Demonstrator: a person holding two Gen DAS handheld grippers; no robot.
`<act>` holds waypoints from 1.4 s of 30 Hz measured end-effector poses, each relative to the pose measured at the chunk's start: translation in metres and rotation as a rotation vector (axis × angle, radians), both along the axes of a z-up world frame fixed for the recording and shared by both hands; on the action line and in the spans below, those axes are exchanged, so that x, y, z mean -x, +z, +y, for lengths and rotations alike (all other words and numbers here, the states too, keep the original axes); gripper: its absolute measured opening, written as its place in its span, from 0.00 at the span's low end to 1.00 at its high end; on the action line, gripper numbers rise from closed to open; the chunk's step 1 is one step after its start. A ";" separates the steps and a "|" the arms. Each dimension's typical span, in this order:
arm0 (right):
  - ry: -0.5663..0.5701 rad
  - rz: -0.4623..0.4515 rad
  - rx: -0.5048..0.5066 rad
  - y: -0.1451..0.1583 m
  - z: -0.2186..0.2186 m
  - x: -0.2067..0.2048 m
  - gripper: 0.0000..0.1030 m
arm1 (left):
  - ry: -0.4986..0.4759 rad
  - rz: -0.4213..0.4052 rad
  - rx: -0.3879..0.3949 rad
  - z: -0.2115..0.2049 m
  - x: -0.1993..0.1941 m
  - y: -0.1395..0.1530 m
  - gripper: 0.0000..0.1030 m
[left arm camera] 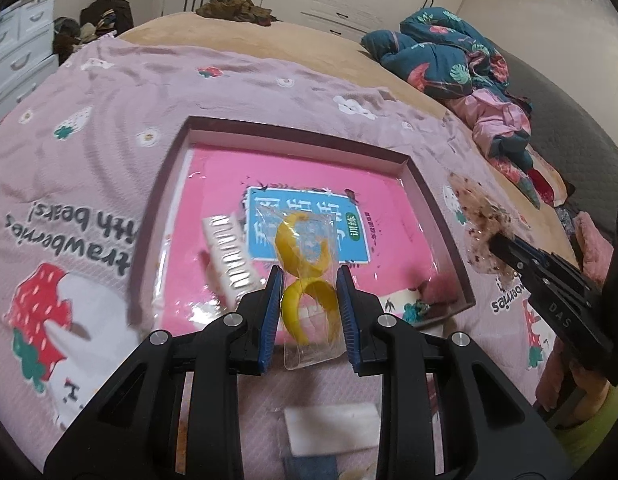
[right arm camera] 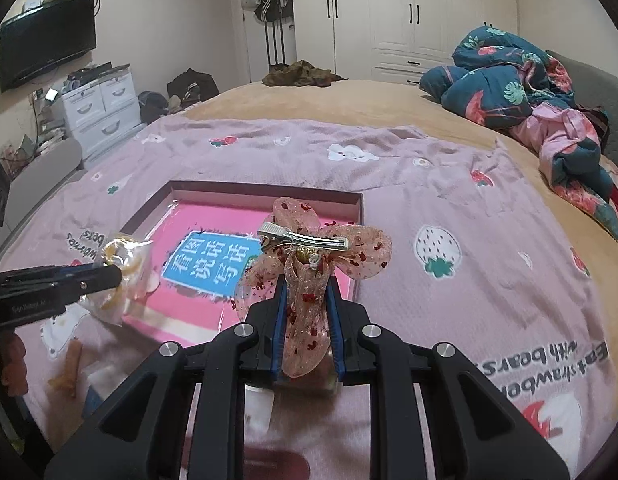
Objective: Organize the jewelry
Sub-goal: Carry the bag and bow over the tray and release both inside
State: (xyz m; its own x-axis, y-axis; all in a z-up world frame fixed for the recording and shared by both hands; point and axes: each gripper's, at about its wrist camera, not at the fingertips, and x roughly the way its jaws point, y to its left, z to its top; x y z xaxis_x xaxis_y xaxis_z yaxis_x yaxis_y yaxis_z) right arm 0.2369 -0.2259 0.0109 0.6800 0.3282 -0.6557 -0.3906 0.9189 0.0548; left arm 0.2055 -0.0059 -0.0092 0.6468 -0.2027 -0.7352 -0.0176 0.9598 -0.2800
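My left gripper [left arm camera: 307,276] is shut on a clear bag of yellow rings [left arm camera: 307,280] and holds it above the near edge of the shallow box [left arm camera: 437,208]. The box holds a pink book [left arm camera: 309,184] and a white comb-like clip [left arm camera: 229,256]. My right gripper [right arm camera: 307,292] is shut on a pink sheer bow hair clip [right arm camera: 309,264] with red spots and a silver clip, held over the box's right near corner [right arm camera: 355,216]. The left gripper also shows in the right wrist view [right arm camera: 113,276], with the bag [right arm camera: 125,276]. The right gripper shows in the left wrist view [left arm camera: 497,244], with the bow [left arm camera: 485,224].
The box lies on a lilac strawberry-print blanket [right arm camera: 469,208] on a bed. A small white card [left arm camera: 333,424] lies on the blanket under my left gripper. An orange item [right arm camera: 69,368] lies at the near left. A blue quilt heap [right arm camera: 529,92] sits far right.
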 end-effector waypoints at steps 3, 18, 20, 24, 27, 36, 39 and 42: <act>0.007 0.006 0.007 -0.004 0.006 -0.010 0.17 | -0.012 0.011 -0.005 -0.003 -0.010 -0.005 0.19; 0.010 0.110 -0.004 -0.044 0.021 -0.048 0.18 | -0.038 0.054 -0.001 -0.011 -0.033 -0.028 0.20; 0.007 0.117 -0.003 -0.047 0.022 -0.049 0.18 | -0.039 0.055 -0.002 -0.011 -0.033 -0.028 0.20; 0.002 0.126 -0.001 -0.052 0.024 -0.050 0.20 | -0.043 0.051 -0.009 -0.012 -0.033 -0.027 0.22; -0.001 0.127 0.002 -0.054 0.025 -0.050 0.23 | -0.039 0.043 -0.004 -0.010 -0.029 -0.026 0.24; -0.018 0.113 -0.011 -0.051 0.021 -0.040 0.49 | -0.031 0.035 -0.008 -0.009 -0.019 -0.021 0.34; -0.024 0.095 -0.025 -0.044 0.015 -0.030 0.55 | -0.029 0.026 -0.012 -0.009 -0.016 -0.017 0.41; -0.032 0.067 -0.042 -0.035 0.009 -0.019 0.66 | -0.028 0.015 -0.006 -0.009 -0.011 -0.012 0.43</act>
State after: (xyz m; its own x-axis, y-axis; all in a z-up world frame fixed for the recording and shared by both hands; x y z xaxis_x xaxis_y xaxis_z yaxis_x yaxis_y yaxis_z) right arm 0.2554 -0.2173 -0.0242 0.6453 0.3353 -0.6864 -0.3551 0.9272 0.1191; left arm 0.2170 -0.0148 -0.0213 0.6297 -0.2158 -0.7463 0.0051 0.9618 -0.2739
